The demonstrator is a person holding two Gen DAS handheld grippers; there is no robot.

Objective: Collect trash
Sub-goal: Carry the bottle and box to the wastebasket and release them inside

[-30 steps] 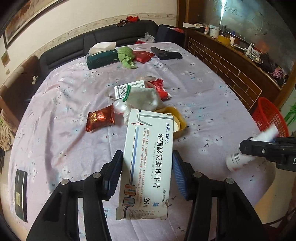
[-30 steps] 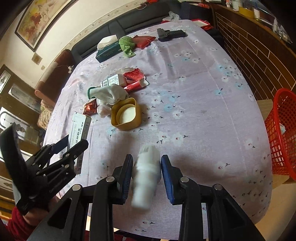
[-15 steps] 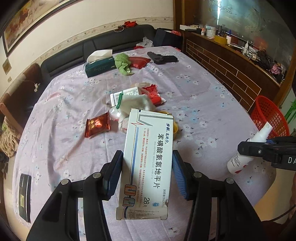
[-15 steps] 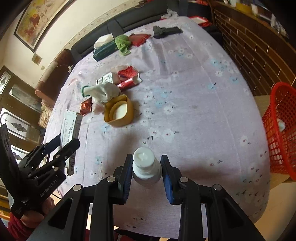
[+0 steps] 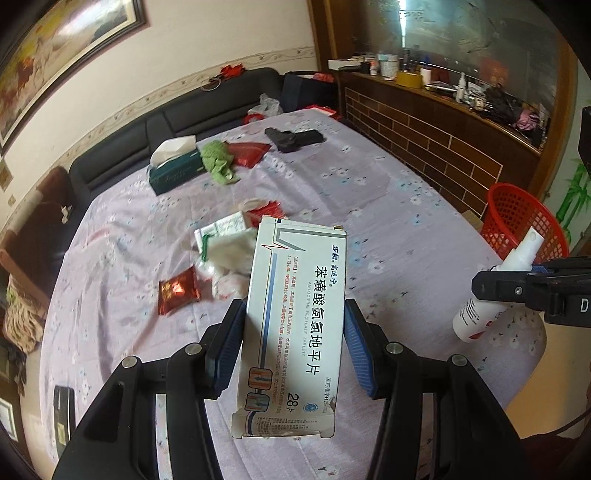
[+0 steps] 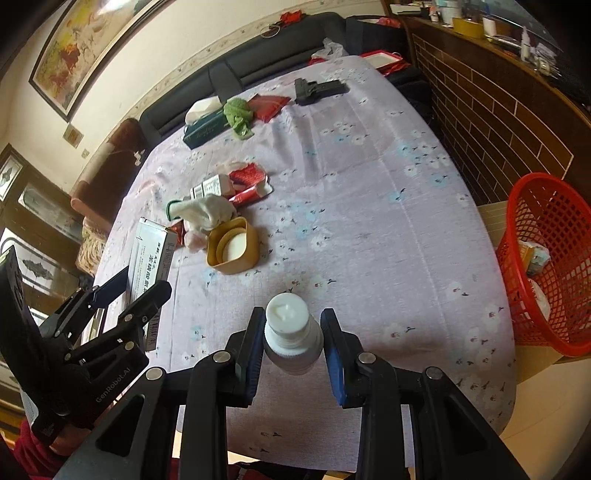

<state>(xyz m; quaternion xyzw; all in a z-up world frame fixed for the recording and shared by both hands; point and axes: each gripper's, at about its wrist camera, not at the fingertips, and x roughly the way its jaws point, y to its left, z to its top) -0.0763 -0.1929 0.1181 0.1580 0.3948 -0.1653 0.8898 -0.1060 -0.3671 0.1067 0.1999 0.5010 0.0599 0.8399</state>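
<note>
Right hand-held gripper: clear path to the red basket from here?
Probably yes. The right hand-held gripper holds the spray bottle, and the red basket stands open-topped past the table edge, nothing between.

Soft daylight, strong fisheye bending, dark corners, glare on mirror [image 5: 461, 33].

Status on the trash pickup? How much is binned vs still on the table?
Done: the red basket beside the table already holds a few scraps. In hand: the left tongs grip a white medicine box, the right tongs a white spray bottle; neither is over the basket. Left: the red wrapper, crumpled white cloth, yellow container and small cartons behind.
</note>
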